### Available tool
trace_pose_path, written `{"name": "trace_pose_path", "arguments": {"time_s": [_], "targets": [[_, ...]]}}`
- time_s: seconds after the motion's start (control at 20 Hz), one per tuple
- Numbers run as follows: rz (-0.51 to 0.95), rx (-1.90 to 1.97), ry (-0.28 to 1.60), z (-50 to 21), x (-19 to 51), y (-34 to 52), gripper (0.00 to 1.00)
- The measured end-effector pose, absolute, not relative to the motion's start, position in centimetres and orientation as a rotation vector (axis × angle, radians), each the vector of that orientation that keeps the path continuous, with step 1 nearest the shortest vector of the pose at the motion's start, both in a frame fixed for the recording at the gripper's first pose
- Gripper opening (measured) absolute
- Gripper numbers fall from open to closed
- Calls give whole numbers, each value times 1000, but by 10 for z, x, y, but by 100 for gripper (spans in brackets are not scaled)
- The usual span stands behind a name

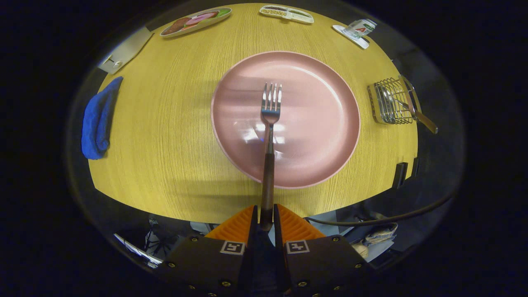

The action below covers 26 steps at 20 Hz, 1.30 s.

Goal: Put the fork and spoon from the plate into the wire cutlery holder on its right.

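My gripper (pixel 266 216) is shut on the brown handle of a fork (pixel 270 123). The fork points straight ahead from the fingers, held in the air, and its steel tines hang over the middle of the pink plate (pixel 321 123). The plate lies on the wooden table with nothing else on it. To the plate's right stands the wire cutlery holder (pixel 392 103). A spoon (pixel 412 111) leans in the holder, its brown handle sticking out toward the table's right edge.
A blue cloth (pixel 98 119) lies at the table's left edge. Along the far edge sit an oval food plate (pixel 196 21), a divided tray (pixel 286 13) and a small carton on a coaster (pixel 358 29). A dark cable (pixel 383 218) hangs past the near edge.
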<state>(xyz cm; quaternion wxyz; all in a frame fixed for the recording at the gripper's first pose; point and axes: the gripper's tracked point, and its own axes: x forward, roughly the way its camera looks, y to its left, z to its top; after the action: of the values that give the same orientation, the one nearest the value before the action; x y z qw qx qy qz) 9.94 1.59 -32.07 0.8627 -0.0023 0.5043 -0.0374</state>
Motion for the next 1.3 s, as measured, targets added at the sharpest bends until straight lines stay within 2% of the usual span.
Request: {"name": "trace_pose_path", "arguments": {"time_s": [0.4, 0.45, 0.5, 0.55, 0.6, 0.65, 1.3], "targets": [[-68, -9, 1067, -338, 111, 15, 22], [-71, -13, 1072, -334, 105, 12, 18], [-78, -26, 1068, -319, 103, 12, 18], [-65, -12, 1067, -332, 105, 14, 11], [-52, 3, 1061, -333, 104, 16, 10], [-46, 22, 1053, -330, 106, 16, 5], [-156, 41, 968, -261, 93, -10, 5]]}}
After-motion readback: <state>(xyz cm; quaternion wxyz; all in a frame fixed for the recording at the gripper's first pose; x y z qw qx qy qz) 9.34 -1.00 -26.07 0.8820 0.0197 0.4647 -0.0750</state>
